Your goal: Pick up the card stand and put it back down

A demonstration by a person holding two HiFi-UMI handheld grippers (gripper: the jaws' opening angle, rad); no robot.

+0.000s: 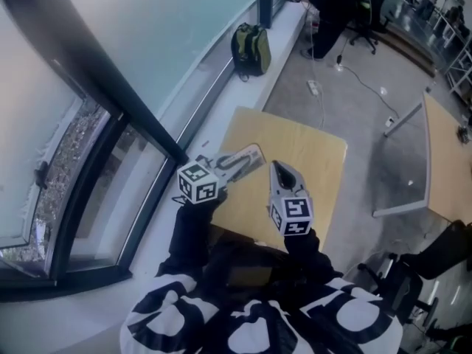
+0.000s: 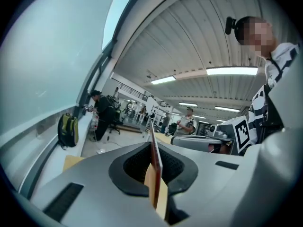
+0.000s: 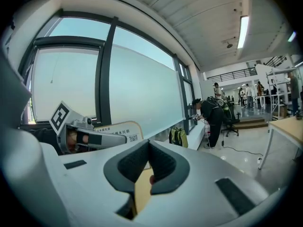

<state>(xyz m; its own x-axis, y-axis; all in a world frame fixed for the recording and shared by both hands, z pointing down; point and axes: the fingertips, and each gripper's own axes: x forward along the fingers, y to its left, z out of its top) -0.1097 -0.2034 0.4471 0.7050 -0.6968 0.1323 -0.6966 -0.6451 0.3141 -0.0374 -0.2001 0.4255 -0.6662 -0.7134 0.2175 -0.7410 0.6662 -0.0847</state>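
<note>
The card stand (image 1: 242, 158), a flat pale card with rounded corners and print, is lifted above the wooden table (image 1: 313, 150). My left gripper (image 1: 234, 169) is shut on it. In the left gripper view the card stand (image 2: 155, 157) shows edge-on, pinched between the dark pads. My right gripper (image 1: 279, 169) hovers just right of it, shut with nothing in it. In the right gripper view the pads of my right gripper (image 3: 149, 149) meet, and the card stand (image 3: 118, 130) shows at the left, held in the left gripper (image 3: 97, 138).
A window wall and pale ledge (image 1: 195, 135) run along the table's left side. A green backpack (image 1: 251, 49) leans on the ledge further off. Another table (image 1: 442, 161) stands at the right, with an office chair (image 1: 413, 286) near it. People (image 2: 102, 115) stand far off.
</note>
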